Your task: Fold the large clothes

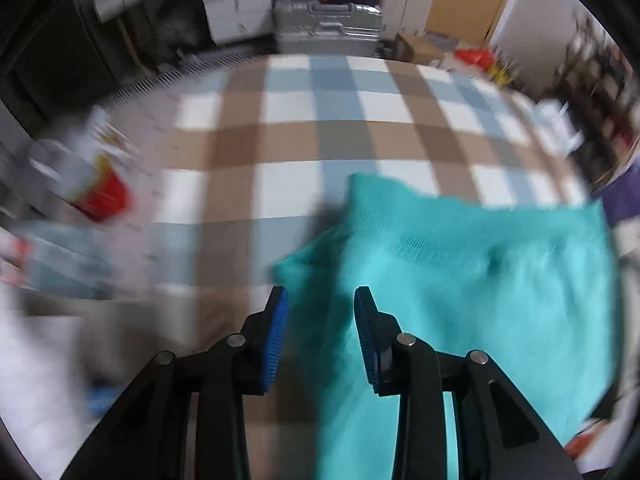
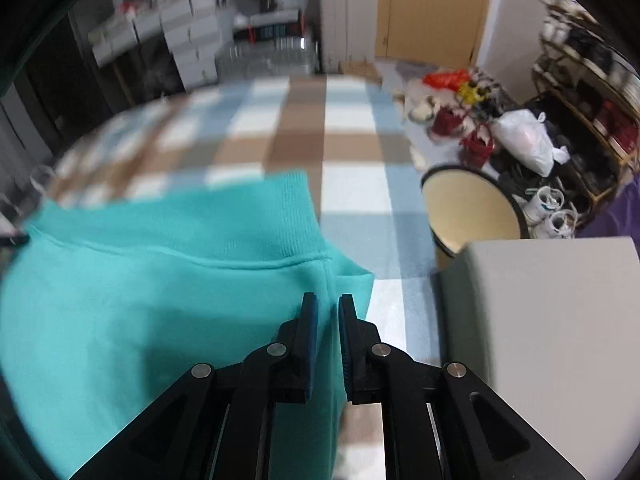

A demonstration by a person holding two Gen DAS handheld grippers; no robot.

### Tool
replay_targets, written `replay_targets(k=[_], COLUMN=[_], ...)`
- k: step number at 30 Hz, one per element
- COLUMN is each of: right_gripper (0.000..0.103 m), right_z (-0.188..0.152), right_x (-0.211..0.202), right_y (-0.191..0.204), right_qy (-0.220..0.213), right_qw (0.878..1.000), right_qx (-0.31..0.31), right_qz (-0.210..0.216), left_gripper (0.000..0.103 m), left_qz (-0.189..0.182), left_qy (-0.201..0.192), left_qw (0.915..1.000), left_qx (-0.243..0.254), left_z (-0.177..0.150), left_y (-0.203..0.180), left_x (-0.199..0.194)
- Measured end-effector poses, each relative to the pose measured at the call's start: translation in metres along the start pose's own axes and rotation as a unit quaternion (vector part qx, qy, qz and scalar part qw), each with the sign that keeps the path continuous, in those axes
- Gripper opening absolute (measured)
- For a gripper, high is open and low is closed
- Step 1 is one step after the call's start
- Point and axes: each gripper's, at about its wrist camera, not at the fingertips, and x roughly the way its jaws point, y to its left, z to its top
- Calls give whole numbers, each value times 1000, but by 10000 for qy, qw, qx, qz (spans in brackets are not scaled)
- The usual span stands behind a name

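- I am holding my left tongs point(image 1: 321, 294) above the near left edge of the teal knitted sweatshirt point(image 1: 460, 280); the blue pads are standing clearly apart with nothing pinched between them, so they are released.
- My right tongs point(image 2: 328, 300) are hovering over the garment's right side seam, just below the ribbed hem band point(image 2: 248, 220). The pads are sitting close together with a narrow gap, and I am seeing no cloth caught in it, so I am reading them as released too.
- The sweatshirt is lying spread on the brown, blue and white checked cloth point(image 1: 320, 128) covering the desk, hem band away from me.
- To do this step well, I am judging that both tongs should be biting the same layer at matching spots on opposite edges, so the fold is coming over square.
- I am watching the right corner, which is bunching slightly near the seam; pinching there could be dragging a crease into the fold.
- The left view is blurring, so exact edge contact is unclear.
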Motion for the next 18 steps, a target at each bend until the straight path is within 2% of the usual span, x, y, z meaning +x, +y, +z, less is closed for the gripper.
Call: replay_targets(k=[1,2,3,4,5,6,8,9,10,12,13,14,17,18], right_gripper=[28,34,47,49,49,47,47,40,34,32,32,32,32,33], right_z=[-7,-11,-19,-30,-40,-51,-75,-86,-93,-108,-112,-114,-105,-100], right_x=[-25,-38,-53,-65,-70,-69,-53,-40,-29,-21,-21,-21,-26,-32], right_y=[2,5,10,16,23,30,40,40,39,37,43,48,54,58], right_qy=[-265,-411,-555,-614,-560,-429,-43,204,337,74,-54,-133,73,102], right_qw=[9996,9990,9982,9975,9974,9978,9981,9978,9976,9979,9960,9940,9951,9951], right_qx=[32,24,-12,-86,-217,-385,-570,-609,-590,-641,-888,-1062,-909,-878], right_qz=[113,168,246,340,394,335,231,188,108,74,-81,-214,-394,-451], left_gripper=[29,29,29,30,32,33,33,35,35,36,36,36,36,36], left_qz=[277,383,324,-3,-342,-445,-332,-239,-193,-413,-539,-552,-18,-53], left_qy=[-225,-443,-534,-596,-579,-509,-161,-23,-116,-344,-386,-379,-390,-469], left_qw=[9992,9979,9975,9973,9962,9959,9967,9969,9972,9978,9977,9976,9990,9987], left_qx=[200,293,321,420,548,603,729,749,719,390,151,156,218,194], left_z=[-9,-21,-30,-45,-57,-63,-72,-75,-79,-80,-79,-78,-74,-78], left_y=[-6,-11,-14,-19,-25,-27,-40,-43,-42,-30,-23,-22,-31,-35], left_x=[-15,-28,-33,-38,-36,-29,-1,16,30,35,36,36,18,8])
